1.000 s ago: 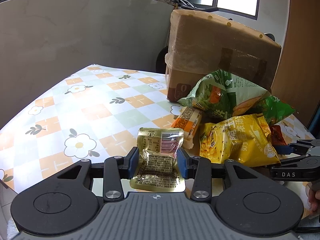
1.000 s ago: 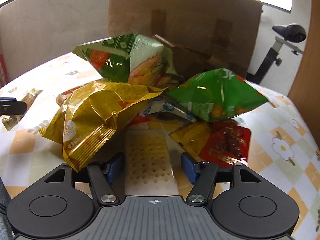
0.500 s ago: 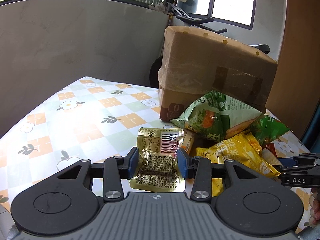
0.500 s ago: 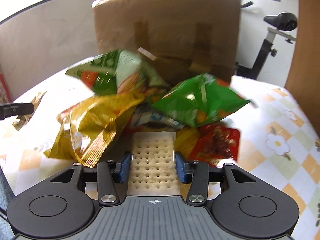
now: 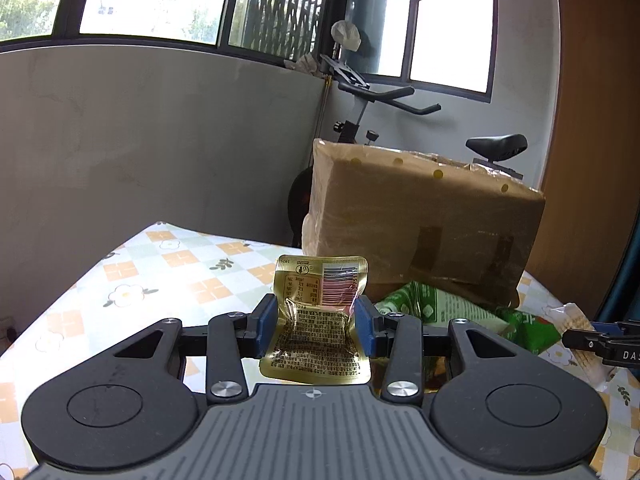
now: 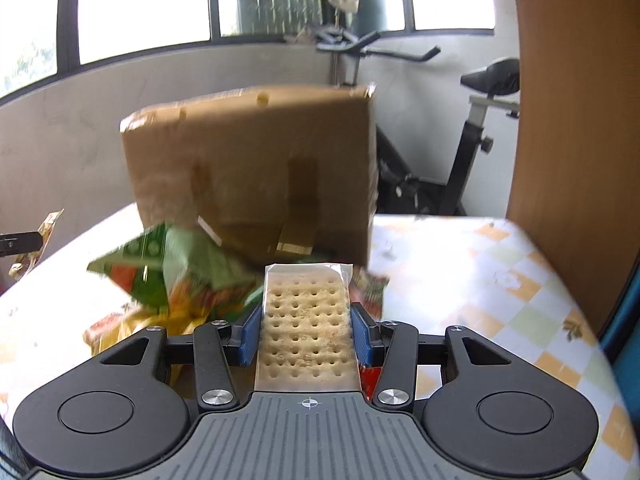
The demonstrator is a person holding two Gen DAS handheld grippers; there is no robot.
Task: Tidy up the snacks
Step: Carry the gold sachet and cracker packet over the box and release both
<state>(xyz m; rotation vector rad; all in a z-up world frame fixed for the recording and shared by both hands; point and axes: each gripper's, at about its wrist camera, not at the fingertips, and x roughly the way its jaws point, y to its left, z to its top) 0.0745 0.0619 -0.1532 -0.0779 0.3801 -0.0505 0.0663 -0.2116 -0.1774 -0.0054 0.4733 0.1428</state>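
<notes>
My left gripper [image 5: 316, 322] is shut on a small gold foil snack packet [image 5: 316, 320], held upright above the flowered tablecloth [image 5: 160, 276]. My right gripper [image 6: 307, 332] is shut on a clear-wrapped pack of pale crackers [image 6: 307, 320], lifted off the table. Below and ahead of both lies a pile of snack bags: green bags [image 5: 448, 308] [image 6: 172, 272] and a yellow one [image 6: 120, 328]. The right gripper's tip with the cracker pack [image 5: 580, 344] shows at the right edge of the left wrist view. At the left edge of the right wrist view, the gold packet [image 6: 44, 232] appears.
A large brown cardboard box [image 5: 420, 220] [image 6: 256, 176] stands on the table behind the pile. An exercise bike [image 6: 472, 128] is beyond the table by the grey wall. A wooden panel [image 6: 576, 140] rises at the right. The table's right edge [image 6: 592, 320] is near.
Both grippers rose with their packs, so the pile sank in view. The right gripper's jaws closed onto the cracker pack and lifted it off the table.
</notes>
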